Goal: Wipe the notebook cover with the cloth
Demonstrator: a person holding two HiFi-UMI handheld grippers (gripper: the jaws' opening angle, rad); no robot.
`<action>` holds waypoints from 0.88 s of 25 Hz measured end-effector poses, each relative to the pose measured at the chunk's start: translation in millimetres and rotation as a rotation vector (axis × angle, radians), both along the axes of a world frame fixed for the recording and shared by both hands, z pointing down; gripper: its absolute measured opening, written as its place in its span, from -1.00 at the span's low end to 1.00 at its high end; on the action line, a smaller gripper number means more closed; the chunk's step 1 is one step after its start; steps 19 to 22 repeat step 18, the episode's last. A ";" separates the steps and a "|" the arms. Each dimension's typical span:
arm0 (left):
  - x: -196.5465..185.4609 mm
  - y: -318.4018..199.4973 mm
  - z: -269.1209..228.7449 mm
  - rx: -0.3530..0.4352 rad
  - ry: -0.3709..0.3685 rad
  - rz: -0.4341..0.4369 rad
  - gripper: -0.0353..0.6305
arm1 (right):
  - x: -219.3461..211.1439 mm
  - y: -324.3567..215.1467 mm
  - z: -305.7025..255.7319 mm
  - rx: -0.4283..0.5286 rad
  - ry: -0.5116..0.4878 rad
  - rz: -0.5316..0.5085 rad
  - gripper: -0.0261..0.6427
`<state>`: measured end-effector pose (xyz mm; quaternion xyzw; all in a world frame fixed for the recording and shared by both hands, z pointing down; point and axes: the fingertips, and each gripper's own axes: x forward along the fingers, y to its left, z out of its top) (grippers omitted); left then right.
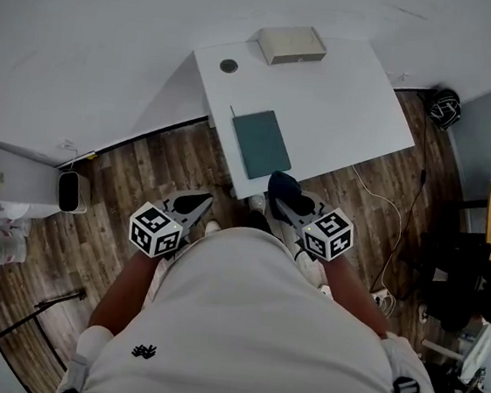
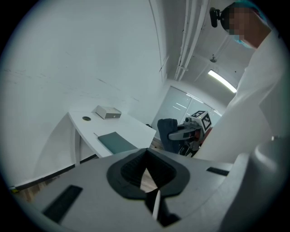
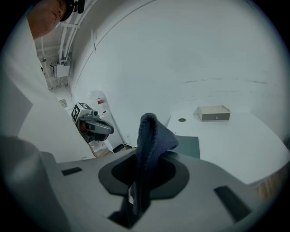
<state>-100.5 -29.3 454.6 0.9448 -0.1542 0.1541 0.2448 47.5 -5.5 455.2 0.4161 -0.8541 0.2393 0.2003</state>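
Wooden floor (image 1: 143,171) runs under me in the head view, and a white worktop (image 1: 345,97) stands ahead against the wall. It carries one teal notebook (image 1: 261,142) lying flat near its front edge, one pale box (image 1: 291,45) at the back, and one small round disc (image 1: 230,65) near that box. I hold my two claws low by my body, short of the worktop, so I judge the wiping not yet begun. My left claw (image 1: 194,203) shows, in the left gripper view, jaws drawn together on nothing, likely kept free to steady the notebook. My right claw (image 1: 284,206), in the right gripper view, is clenched on the one dark cloth (image 3: 152,136), whose fold stands up past the jaws, ready for pressing onto the cover beyond.
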 end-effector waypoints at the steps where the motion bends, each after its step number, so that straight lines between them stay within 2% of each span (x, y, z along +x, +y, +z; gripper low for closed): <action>1: -0.5 0.5 0.4 -0.002 0.001 0.001 -0.88 | -0.6 0.6 0.3 0.000 0.000 0.001 -0.76; 12: 15.4 17.7 13.1 -0.032 0.000 0.049 -0.88 | 12.9 26.8 4.0 -0.053 0.024 0.013 -0.76; 18: 35.5 16.7 14.3 -0.026 -0.004 0.021 -0.88 | 39.0 27.9 4.2 -0.045 0.030 -0.012 -0.76; 22: 35.5 16.7 14.3 -0.026 -0.004 0.021 -0.88 | 39.0 27.9 4.2 -0.045 0.030 -0.012 -0.76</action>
